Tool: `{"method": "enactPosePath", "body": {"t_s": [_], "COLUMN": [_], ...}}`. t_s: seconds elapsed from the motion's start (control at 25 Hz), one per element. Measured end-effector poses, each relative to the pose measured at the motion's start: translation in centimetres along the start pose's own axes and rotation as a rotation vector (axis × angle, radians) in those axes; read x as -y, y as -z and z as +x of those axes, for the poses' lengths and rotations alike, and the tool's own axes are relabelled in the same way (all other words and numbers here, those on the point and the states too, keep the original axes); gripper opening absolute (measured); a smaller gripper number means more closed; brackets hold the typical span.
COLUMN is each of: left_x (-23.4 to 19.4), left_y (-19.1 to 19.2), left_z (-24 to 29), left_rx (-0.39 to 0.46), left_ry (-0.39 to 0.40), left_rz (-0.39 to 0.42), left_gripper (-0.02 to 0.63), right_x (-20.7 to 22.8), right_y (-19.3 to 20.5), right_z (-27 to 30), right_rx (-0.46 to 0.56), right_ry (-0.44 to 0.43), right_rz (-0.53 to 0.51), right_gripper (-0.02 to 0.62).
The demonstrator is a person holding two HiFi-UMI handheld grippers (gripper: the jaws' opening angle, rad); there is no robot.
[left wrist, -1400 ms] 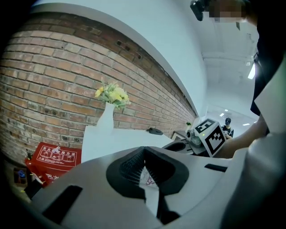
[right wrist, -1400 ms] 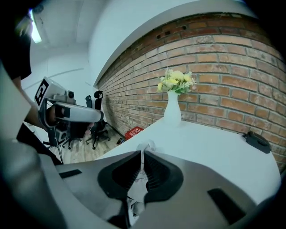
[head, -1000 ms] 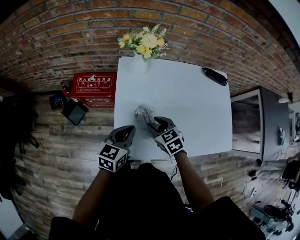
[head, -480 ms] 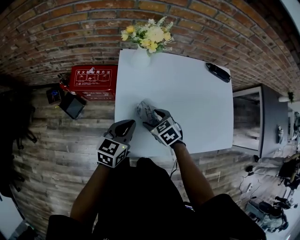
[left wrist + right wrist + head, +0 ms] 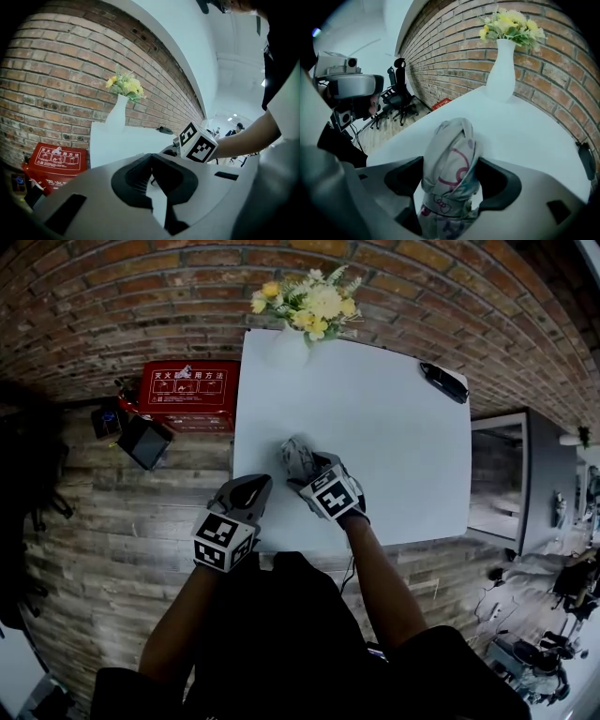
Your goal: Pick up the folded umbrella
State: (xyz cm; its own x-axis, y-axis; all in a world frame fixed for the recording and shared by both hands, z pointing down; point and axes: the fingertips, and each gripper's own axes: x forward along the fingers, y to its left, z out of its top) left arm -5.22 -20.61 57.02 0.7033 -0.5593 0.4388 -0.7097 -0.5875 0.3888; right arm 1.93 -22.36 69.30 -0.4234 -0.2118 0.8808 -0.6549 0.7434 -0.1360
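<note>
The folded umbrella (image 5: 297,456), pale grey fabric with pink and red print, lies on the white table (image 5: 375,427) near its front left. My right gripper (image 5: 307,474) points steeply down over its near end. In the right gripper view the umbrella (image 5: 452,154) fills the gap between the jaws of the right gripper (image 5: 451,177); the jaws are opening and stand wide, with the fabric brushing both pads. My left gripper (image 5: 248,491) hovers at the table's front left edge, shut and empty; its fingertips (image 5: 151,161) meet.
A white vase of yellow flowers (image 5: 305,310) stands at the table's far edge. A black object (image 5: 443,381) lies at the far right corner. On the floor to the left are a red box (image 5: 187,395) and a dark case (image 5: 145,439). A brick wall runs behind.
My right gripper has moved down and forward over the umbrella, so that less of the umbrella shows. The left gripper has stayed in place.
</note>
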Motion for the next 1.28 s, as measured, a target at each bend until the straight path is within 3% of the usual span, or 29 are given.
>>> {"method": "enactPosePath", "body": {"t_s": [0.6, 0.8, 1.28], "left_x": [-1.0, -1.0, 0.1], "left_y": [0.3, 0.2, -0.7], "left_z": [0.5, 0.4, 0.0], "left_rx": [-0.020, -0.019, 0.002], "left_ry": [0.000, -0.004, -0.007], "left_rz": [-0.007, 0.000, 0.009], "left_gripper": [0.014, 0.014, 0.014], "right_x": [0.6, 0.8, 0.2], "right_y": [0.8, 0.6, -0.5], "right_z": [1.3, 1.2, -2.2], "right_rx": [-0.046, -0.012, 0.106], "right_ry": [0.022, 0.032, 0.024], "right_rz": [-0.003, -0.012, 0.056], "right_gripper": [0.338, 0.291, 0.282]}}
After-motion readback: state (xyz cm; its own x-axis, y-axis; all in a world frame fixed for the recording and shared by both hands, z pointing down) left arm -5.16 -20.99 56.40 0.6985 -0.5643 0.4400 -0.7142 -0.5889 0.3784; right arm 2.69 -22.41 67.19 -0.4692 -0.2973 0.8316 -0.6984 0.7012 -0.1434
